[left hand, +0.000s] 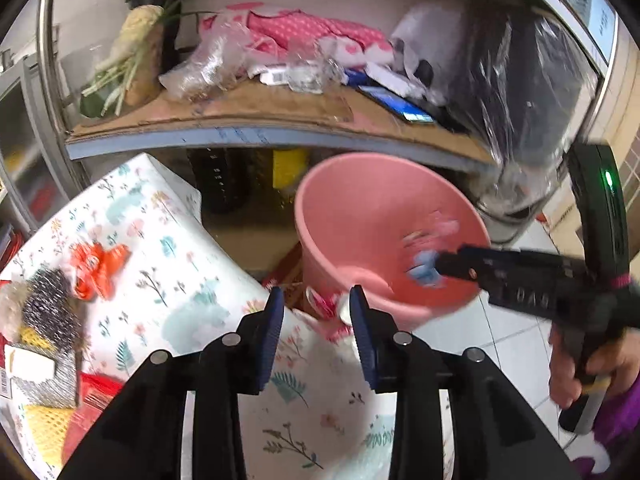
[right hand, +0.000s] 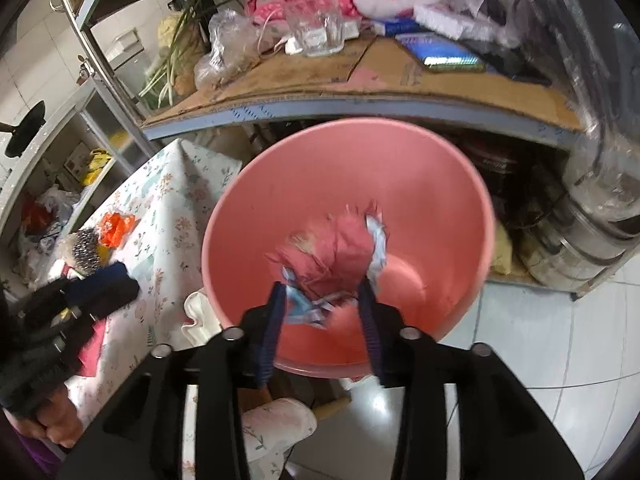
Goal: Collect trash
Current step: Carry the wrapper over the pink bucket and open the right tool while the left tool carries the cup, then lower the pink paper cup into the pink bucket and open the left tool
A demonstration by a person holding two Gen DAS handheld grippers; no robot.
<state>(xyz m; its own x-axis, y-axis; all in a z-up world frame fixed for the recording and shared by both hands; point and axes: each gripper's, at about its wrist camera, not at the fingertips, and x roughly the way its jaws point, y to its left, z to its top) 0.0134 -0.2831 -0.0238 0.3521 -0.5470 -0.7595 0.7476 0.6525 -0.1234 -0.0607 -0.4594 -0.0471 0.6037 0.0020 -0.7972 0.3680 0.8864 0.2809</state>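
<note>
Pink wrapper is being dropped into bucket from parted right tongs; left tongs, half-open and empty, are next needed on orange scrap at 10 o'clock.

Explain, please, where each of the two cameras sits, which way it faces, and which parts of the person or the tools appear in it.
Left wrist: sits on the left gripper, looks down past its open fingers at the flowered cloth and pink bin; the right gripper and a hand show at right.
Right wrist: sits on the right gripper, looks into the pink bin with crumpled trash between its fingers; the left gripper shows at left.
Shared: bin, cloth, the cluttered shelf, orange wrapper.
</note>
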